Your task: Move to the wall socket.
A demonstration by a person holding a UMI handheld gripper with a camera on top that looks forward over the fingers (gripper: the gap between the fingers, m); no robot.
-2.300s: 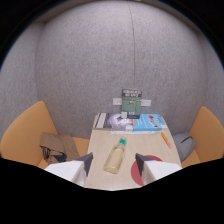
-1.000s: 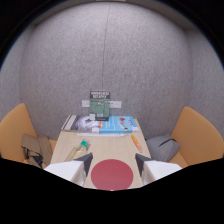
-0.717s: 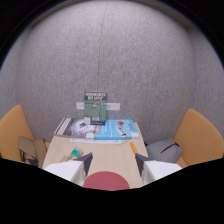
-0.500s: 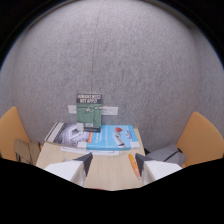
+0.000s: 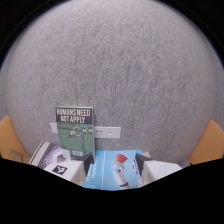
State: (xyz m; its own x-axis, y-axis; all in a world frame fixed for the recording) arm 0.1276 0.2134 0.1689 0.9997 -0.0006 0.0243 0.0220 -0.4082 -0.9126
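Low in the middle of the frame, just above the fingertips, the white rectangular wall socket strip sits flat against the grey felt-covered wall, its left end hidden behind the upright dark book with the white title "HUMANS NEED NOT APPLY". The gripper is spread, its two pale fingers apart at the bottom of the frame with nothing between them but the blue glossy booklet lying on the surface beneath. At the lower left a black-and-white magazine lies beside the book, and orange seat backs show at both lower edges.

The socket looks like a rigid plastic plate fixed to the wall, so it will likely neither give nor move; it is a thing to approach, not to lift. Its exposed right portion is the clear target, reached over the booklet. The main risk seems to be the standing book, which looks light enough to tip if a finger clips it.
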